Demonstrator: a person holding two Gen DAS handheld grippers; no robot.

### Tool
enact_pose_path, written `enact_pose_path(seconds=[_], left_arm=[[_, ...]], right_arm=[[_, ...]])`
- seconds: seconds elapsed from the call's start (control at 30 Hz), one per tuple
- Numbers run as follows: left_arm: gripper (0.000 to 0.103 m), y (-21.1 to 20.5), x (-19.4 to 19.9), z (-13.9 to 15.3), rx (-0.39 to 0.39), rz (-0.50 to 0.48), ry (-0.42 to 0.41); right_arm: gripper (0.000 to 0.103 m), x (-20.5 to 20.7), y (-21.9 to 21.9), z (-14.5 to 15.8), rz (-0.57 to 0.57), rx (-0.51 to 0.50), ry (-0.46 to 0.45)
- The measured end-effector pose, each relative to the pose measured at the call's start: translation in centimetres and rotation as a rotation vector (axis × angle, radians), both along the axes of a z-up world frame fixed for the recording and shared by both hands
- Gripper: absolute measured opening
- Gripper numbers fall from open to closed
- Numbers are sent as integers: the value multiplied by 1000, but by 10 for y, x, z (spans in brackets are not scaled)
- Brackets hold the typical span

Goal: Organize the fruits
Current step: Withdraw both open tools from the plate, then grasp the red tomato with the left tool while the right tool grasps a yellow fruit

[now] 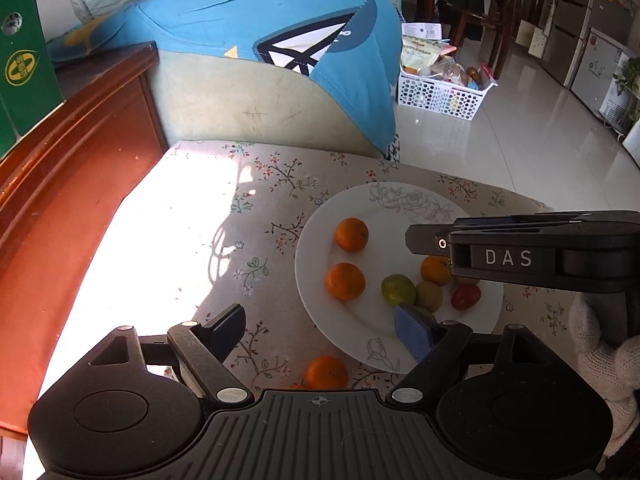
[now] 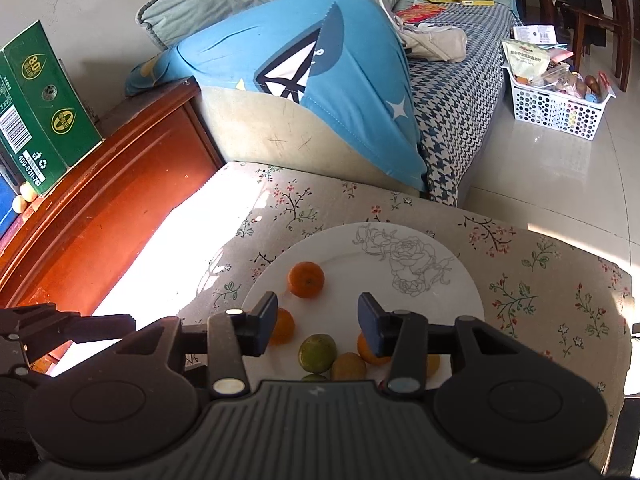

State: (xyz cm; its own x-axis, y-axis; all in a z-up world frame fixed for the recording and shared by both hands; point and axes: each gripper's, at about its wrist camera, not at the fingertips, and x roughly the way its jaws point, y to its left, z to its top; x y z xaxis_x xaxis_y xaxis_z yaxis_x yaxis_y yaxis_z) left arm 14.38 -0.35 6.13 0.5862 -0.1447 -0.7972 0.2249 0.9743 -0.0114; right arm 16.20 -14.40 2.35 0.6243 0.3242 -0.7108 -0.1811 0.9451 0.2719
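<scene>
A white plate [image 1: 384, 208] with a rose drawing lies on a floral tablecloth [image 1: 192, 216]. On it are three oranges [image 1: 351, 234], a green citrus [image 1: 398, 290], a yellow-brown fruit [image 1: 429, 295] and a red fruit [image 1: 466, 297]. One more orange [image 1: 326, 372] lies on the cloth just off the plate, between my left gripper's open fingers. My left gripper [image 1: 320, 332] is open and empty. My right gripper [image 2: 318, 322] is open and empty above the plate [image 2: 440, 280], over the green citrus [image 2: 317, 353]. It also shows in the left wrist view [image 1: 424, 238], hovering over the plate's right side.
A reddish wooden cabinet [image 1: 72, 184] with a green box [image 2: 36, 108] borders the table on the left. A sofa with a blue cushion [image 1: 256, 40] stands behind. A white perforated basket [image 1: 444, 92] of goods sits on the tiled floor.
</scene>
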Motion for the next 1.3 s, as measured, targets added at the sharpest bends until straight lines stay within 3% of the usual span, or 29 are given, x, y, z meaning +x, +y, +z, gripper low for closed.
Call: enact_pose_path(seconds=[0.4,0.93,1.3], left_arm=[[84,52,-11,16,29,120,-28],[84,78,-14,1,24,215,13],[84,87,-20,-11,31,225,47]], right_arm=[[45,-29,29,-6,95,21,29],[45,-68,91,-37,314,5,120],[45,-62,107,-55,314,-27,133]])
